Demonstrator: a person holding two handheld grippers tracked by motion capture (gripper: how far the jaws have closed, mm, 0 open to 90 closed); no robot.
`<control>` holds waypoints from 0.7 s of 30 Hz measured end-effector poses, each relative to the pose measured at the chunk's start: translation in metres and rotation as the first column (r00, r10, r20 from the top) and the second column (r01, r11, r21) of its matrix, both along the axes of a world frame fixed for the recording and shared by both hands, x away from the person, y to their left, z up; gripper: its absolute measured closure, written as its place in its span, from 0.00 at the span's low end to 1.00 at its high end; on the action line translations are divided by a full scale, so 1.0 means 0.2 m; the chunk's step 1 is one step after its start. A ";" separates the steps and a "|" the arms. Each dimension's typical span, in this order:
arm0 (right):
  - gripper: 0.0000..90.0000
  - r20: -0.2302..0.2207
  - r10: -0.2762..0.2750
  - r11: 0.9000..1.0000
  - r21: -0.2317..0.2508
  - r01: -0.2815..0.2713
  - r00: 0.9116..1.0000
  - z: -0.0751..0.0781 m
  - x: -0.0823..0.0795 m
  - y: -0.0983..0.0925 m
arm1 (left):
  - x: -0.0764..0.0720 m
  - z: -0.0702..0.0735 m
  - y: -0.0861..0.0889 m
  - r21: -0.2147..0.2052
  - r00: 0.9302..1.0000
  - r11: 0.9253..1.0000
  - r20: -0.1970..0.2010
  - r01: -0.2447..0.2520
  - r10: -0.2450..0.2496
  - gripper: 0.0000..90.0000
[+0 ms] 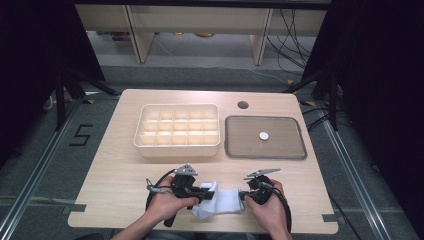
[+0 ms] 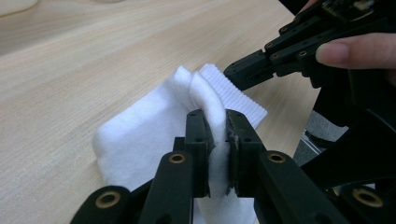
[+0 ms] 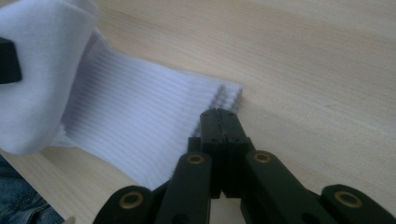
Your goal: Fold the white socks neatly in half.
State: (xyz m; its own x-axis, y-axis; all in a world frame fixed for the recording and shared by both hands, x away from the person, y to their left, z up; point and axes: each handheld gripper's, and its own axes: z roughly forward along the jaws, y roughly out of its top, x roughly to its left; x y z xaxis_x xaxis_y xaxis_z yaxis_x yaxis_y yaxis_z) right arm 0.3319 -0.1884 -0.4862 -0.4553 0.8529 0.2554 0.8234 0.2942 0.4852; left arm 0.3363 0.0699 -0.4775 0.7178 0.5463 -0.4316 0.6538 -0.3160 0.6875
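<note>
A white sock lies near the table's front edge, partly folded over. My left gripper comes in from the left and is shut on a raised fold of the sock; the cloth is squeezed between its pads. My right gripper is at the sock's right end. Its jaws are closed tight together, with the tips at the edge of the ribbed cuff. I see no cloth between them. In the left gripper view the right gripper rests its tip on the cuff.
A white box with several compartments stands at the middle of the table. To its right lies a grey tray with a small white disc on it. A round hole is cut in the tabletop behind the tray.
</note>
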 end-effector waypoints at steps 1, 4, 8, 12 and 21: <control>1.00 0.000 0.000 1.000 0.000 0.000 1.000 0.00 0.00 0.00 | 0.00 0.00 0.00 0.000 1.000 1.000 0.000 0.000 0.000 0.89; 1.00 0.019 0.017 1.000 -0.010 -0.017 1.000 -0.01 0.00 0.01 | 0.01 -0.02 -0.01 0.009 1.000 1.000 -0.016 0.011 -0.011 0.89; 1.00 -0.014 0.015 1.000 -0.001 -0.015 1.000 -0.01 0.00 0.03 | 0.01 -0.03 -0.02 0.023 1.000 1.000 -0.014 0.008 -0.008 0.89; 1.00 -0.006 0.018 1.000 -0.009 -0.018 1.000 -0.02 0.00 0.05 | 0.01 -0.04 -0.02 0.029 1.000 1.000 -0.018 0.007 -0.007 0.89; 1.00 -0.003 0.037 0.999 -0.015 -0.038 0.999 -0.02 0.00 0.06 | 0.02 -0.06 -0.02 0.041 1.000 0.999 -0.023 0.003 -0.002 0.88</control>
